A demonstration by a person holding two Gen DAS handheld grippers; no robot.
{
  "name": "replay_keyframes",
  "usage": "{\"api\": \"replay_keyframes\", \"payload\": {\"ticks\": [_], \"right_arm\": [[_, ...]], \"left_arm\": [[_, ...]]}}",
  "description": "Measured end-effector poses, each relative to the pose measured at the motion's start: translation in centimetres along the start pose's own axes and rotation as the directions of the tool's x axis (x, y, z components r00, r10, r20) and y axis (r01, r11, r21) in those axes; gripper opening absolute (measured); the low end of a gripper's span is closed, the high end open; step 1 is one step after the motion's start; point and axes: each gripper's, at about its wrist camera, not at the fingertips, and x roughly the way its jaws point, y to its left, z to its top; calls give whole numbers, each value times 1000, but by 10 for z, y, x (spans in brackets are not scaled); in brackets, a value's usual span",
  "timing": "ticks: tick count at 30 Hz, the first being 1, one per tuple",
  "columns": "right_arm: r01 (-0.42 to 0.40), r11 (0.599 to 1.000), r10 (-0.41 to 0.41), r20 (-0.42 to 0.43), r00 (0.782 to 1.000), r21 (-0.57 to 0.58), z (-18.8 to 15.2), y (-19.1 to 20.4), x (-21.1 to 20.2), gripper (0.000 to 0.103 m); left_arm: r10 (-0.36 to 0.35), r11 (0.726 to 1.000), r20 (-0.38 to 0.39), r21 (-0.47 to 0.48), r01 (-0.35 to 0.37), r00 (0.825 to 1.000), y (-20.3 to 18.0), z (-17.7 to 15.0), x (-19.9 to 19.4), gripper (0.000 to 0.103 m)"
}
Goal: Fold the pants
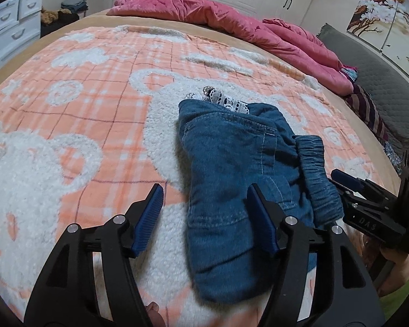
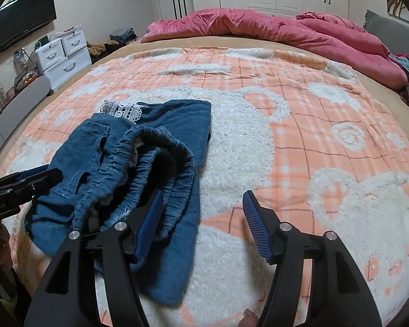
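Note:
Blue denim pants (image 1: 231, 163) with an elastic waistband (image 1: 319, 174) and white lace trim (image 1: 226, 100) lie folded in a bundle on the bed. My left gripper (image 1: 204, 212) is open and empty, low over the near end of the bundle, its right finger over the denim. In the right wrist view the pants (image 2: 128, 169) lie at the left, waistband (image 2: 155, 163) bunched on top. My right gripper (image 2: 203, 220) is open and empty, its left finger at the waistband's near edge. The other gripper shows at each view's edge, the right one (image 1: 349, 185) and the left one (image 2: 27, 182).
The bed carries an orange plaid blanket with fluffy white patches (image 2: 300, 125). A pink quilt (image 1: 231, 24) is heaped along the far side. White drawers (image 2: 64, 54) and a wall television (image 2: 21, 24) stand at the left. A grey headboard (image 1: 381, 81) is at the right.

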Motion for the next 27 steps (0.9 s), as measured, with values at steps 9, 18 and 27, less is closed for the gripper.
{"api": "replay_keyframes", "payload": {"ticks": [9,18,27], "right_arm": [[-2,1000,2,22,1000,10,-9,1,-20,63],[-26,1000,25,49,998,4,-22,8,-51,76],[-31,999,30,76,997,16,-39,12,-88,90]], "left_arm": [[8,1000,12,-4,-8,1000,0,-12,-18,61],[10,1000,12,27,-10,1000,-8,-26,-41,73],[20,999,27,37,-21,999,-18,-44,-68,93]]}}
